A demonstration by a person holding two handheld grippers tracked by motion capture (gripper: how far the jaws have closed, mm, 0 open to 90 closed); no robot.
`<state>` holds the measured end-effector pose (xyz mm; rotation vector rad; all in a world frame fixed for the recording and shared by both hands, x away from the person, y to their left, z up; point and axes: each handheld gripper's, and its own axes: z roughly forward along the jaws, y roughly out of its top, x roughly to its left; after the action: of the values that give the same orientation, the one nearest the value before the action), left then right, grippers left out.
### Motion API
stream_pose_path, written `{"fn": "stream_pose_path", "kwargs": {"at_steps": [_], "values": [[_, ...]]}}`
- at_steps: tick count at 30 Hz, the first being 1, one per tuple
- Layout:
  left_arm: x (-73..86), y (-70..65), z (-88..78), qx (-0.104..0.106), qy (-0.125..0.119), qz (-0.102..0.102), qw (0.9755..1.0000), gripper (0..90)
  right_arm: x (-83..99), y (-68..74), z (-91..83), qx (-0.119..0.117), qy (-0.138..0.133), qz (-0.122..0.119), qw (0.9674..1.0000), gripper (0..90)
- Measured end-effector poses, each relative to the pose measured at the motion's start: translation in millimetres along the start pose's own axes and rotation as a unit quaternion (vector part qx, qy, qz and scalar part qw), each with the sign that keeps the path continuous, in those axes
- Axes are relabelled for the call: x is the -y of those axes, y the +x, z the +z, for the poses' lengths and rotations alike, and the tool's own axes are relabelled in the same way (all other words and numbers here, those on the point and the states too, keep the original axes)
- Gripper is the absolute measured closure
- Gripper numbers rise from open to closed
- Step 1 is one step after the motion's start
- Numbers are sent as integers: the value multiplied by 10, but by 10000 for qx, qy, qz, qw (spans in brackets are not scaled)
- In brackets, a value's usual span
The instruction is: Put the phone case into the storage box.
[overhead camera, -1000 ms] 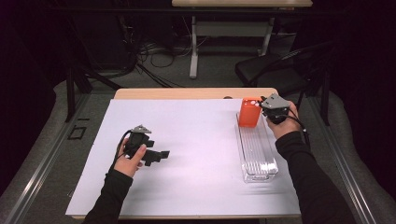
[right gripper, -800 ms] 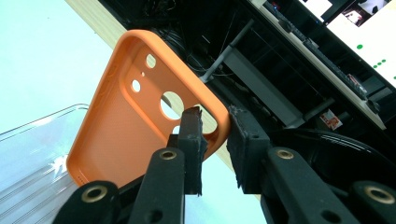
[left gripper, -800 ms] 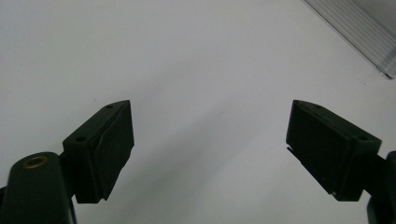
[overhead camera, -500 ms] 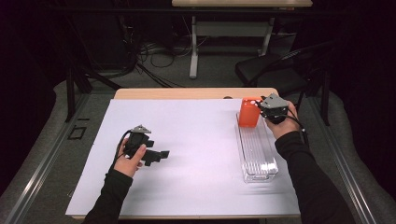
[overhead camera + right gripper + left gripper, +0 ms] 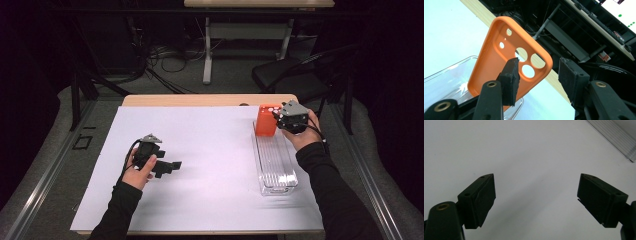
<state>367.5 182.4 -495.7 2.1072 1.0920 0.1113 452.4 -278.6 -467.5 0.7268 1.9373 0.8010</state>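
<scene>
Orange phone case camera holes plain between just-released, opening right tongs; left tongs released, empty

High view: fixed above the person's edge of the white-covered bench, facing forward and down, far enough to take in the whole top and the floor beyond. Left gripper view: rides low, close to the white sheet, looking along its own black jaws. Right gripper view: tilted upward, very close to the orange phone case. Shared by all three: the clear ribbed plastic tray.
</scene>
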Motion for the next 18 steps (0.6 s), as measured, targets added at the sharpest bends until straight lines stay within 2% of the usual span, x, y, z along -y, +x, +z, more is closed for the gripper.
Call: {"fn": "stream_pose_path", "kwargs": {"at_steps": [4,8,18], "values": [[-1,3,-11,7,-12,-11,10000,156,-18,1,-36,30,40,-2,10000,496],[-2,7,-18,5,-35,-33,10000,156,-50,16,-103,-39,55,-49,10000,526],[-2,19,-32,28,-47,-48,10000,156,-121,37,-231,-163,33,-44,9999,517]]}}
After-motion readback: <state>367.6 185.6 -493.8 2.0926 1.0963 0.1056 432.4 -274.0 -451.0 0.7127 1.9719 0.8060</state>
